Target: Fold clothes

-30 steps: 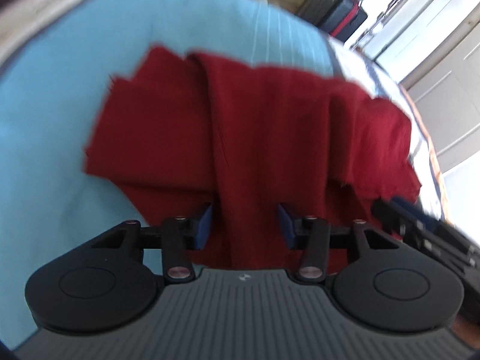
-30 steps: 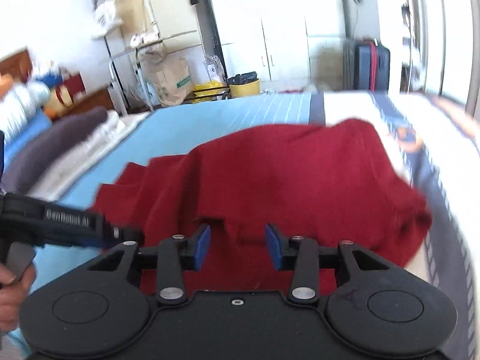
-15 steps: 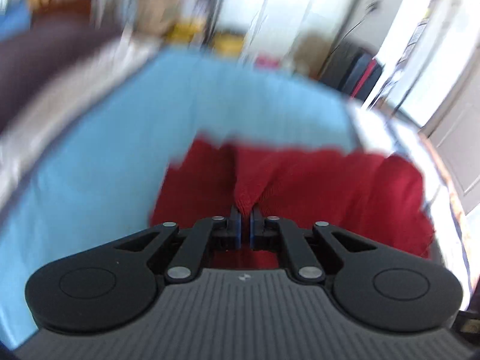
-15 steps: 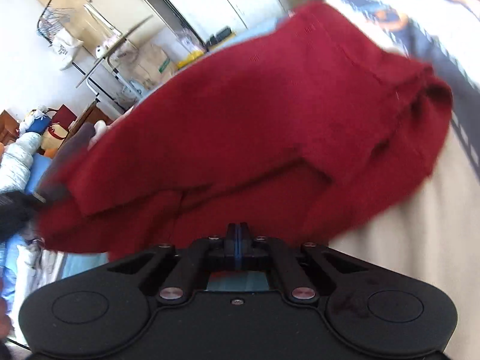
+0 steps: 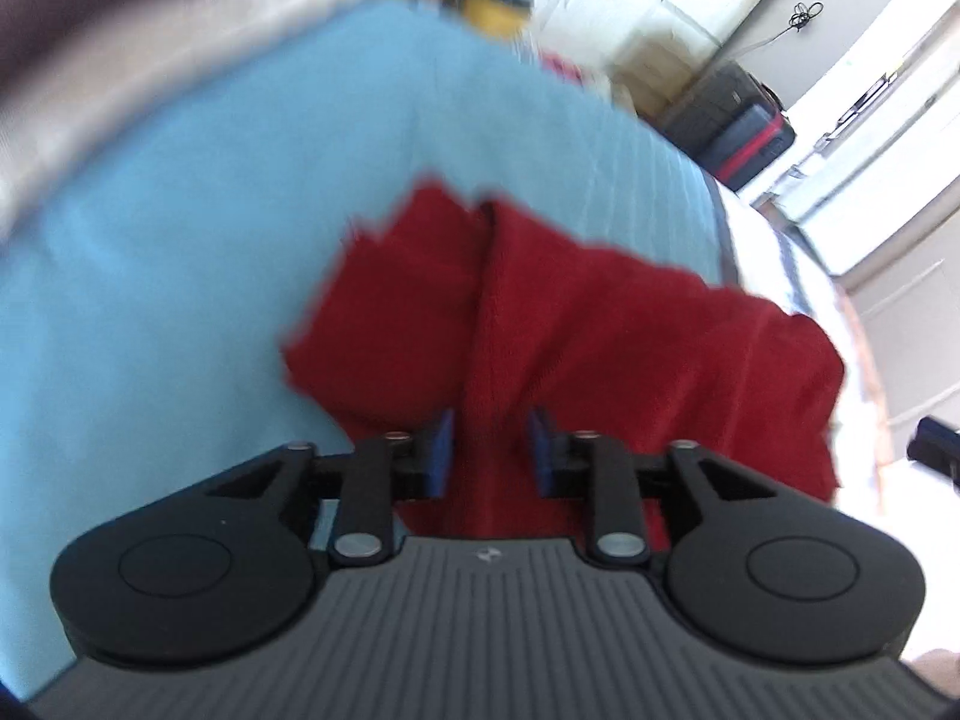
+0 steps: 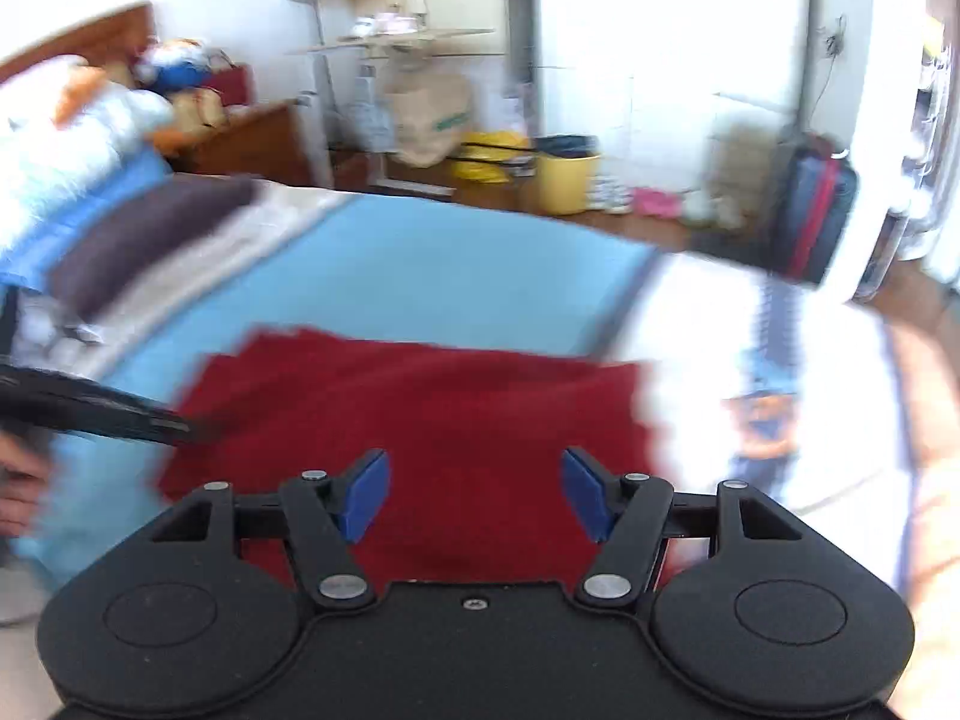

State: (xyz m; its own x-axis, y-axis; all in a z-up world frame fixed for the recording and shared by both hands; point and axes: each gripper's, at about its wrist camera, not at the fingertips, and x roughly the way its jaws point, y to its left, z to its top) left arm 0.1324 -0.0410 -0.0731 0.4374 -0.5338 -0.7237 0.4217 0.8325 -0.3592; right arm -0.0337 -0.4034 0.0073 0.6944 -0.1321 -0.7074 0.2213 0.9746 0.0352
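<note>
A dark red garment (image 5: 600, 348) lies folded in layers on the light blue bed cover (image 5: 180, 276); it also shows in the right wrist view (image 6: 432, 414) as a flat rectangle. My left gripper (image 5: 489, 450) is open, its blue pads either side of a raised red fold without clamping it. My right gripper (image 6: 474, 492) is wide open and empty, just above the garment's near edge. The left gripper's body (image 6: 90, 408) reaches in from the left of the right wrist view. Both views are blurred.
A folded dark brown and cream blanket (image 6: 138, 240) lies at the bed's left. The cover turns white and patterned (image 6: 762, 360) on the right. Beyond the bed stand a yellow bin (image 6: 567, 180), a rack with bags and a dark suitcase (image 6: 813, 210).
Both grippers were shut on the red garment half a second ago and have now opened and let it go. The garment has dropped flat onto the bed.
</note>
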